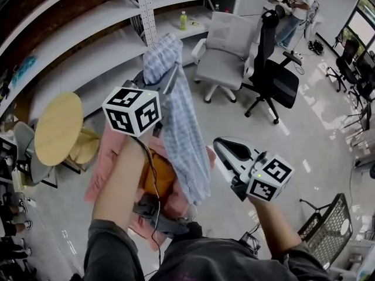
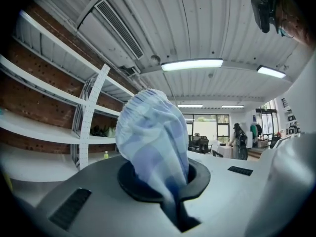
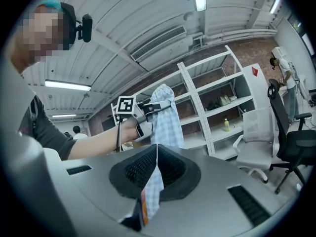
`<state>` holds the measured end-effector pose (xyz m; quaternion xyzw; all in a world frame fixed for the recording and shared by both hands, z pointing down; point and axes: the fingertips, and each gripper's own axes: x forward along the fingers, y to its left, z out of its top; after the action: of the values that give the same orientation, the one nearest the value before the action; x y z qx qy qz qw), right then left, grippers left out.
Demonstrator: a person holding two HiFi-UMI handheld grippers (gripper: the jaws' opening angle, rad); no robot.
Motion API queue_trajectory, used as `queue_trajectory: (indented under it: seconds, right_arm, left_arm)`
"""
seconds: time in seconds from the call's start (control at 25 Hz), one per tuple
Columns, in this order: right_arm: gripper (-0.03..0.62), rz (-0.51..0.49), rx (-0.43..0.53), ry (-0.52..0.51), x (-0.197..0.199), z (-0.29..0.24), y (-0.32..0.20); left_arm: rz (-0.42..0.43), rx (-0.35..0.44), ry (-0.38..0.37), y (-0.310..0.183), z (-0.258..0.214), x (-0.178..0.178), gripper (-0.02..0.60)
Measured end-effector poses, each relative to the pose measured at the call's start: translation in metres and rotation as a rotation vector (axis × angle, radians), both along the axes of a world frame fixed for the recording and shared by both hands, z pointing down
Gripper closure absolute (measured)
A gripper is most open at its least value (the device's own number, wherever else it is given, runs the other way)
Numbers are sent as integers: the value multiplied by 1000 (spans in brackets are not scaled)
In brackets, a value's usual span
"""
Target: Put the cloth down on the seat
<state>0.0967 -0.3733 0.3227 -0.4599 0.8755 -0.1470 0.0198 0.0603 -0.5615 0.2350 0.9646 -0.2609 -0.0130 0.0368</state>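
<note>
An office floor with long white shelves (image 1: pixel 88 45) along the upper left; one shelf holds a green bottle (image 1: pixel 183 20). A dark wire basket (image 1: pixel 328 227) stands at lower right, its contents unclear. At centre frame, the left gripper (image 1: pixel 169 76) is clamped on the top of the blue checked cloth (image 1: pixel 179 116), which hangs over a pink and orange clothes heap (image 1: pixel 111 157). The right gripper (image 1: pixel 225 151) pinches another edge of the cloth. A white chair (image 1: pixel 225 57) stands beyond, well apart.

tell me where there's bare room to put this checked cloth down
Free: the white office chair's seat, between its armrests, beside the black chair; also the round wooden tabletop at the head view's left. Crowded: right below the checked cloth, where pink cloth and orange cloth are piled.
</note>
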Motion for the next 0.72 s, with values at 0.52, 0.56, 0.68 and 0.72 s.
queue_trajectory:
  seconds: [0.52, 0.56, 0.68, 0.72]
  right_arm:
    - [577, 90, -62, -4, 27, 24, -60]
    - [577, 93, -65, -3, 27, 24, -63]
    - [577, 99, -63, -5, 27, 25, -71]
    - [577, 100, -64, -6, 27, 27, -74]
  left_arm:
    - [-85, -27, -38, -160, 12, 41, 563]
    - [-100, -9, -39, -167, 8, 42, 563]
    - [-113, 73, -87, -172, 9, 49, 563]
    - [-98, 98, -110, -167, 17, 54, 563]
